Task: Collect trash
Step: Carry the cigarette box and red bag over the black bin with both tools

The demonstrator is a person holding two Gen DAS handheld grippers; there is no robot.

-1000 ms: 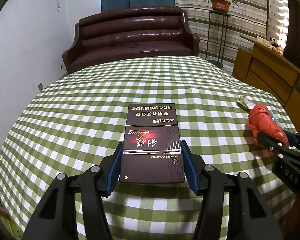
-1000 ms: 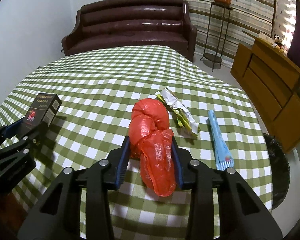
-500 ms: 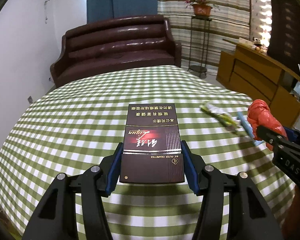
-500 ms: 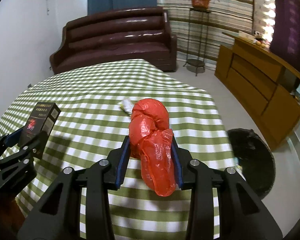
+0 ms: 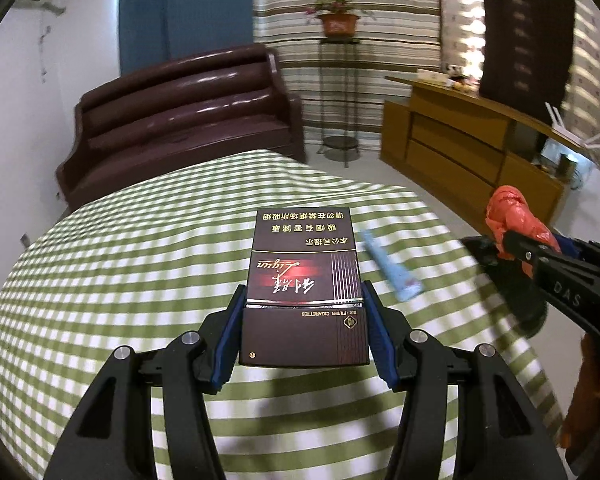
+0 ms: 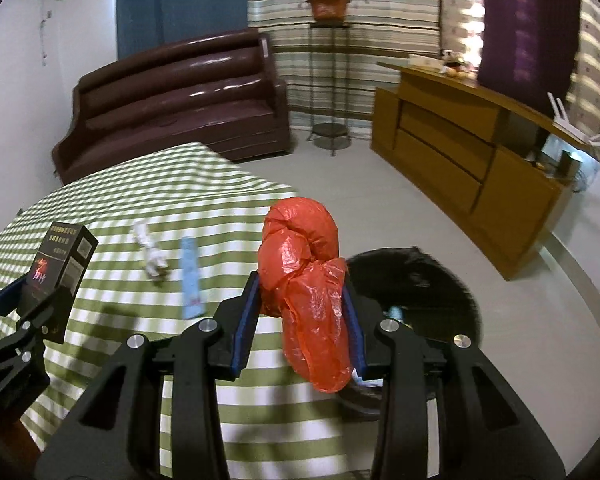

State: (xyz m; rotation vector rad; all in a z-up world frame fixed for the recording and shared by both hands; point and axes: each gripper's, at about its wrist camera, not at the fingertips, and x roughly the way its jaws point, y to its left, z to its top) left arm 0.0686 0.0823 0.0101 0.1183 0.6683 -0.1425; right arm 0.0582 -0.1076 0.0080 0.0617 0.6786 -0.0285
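My left gripper (image 5: 303, 320) is shut on a dark brown cigarette box (image 5: 303, 280) and holds it above the green checked table (image 5: 140, 280). It also shows at the left of the right wrist view (image 6: 62, 258). My right gripper (image 6: 300, 312) is shut on a crumpled red plastic bag (image 6: 306, 280), held over the table's right edge near a black bin bag (image 6: 420, 292) on the floor. The red bag also shows in the left wrist view (image 5: 512, 216). A blue wrapper (image 6: 190, 276) and a crumpled white wrapper (image 6: 150, 250) lie on the table.
A brown leather sofa (image 6: 180, 96) stands behind the table. A wooden sideboard (image 6: 460, 160) runs along the right wall. A plant stand (image 6: 328, 72) with a potted plant is at the back. Grey floor lies right of the table.
Both grippers have swung to the right with their loads. The right gripper now hangs past the table edge, and the black bin bag has come into fuller view.
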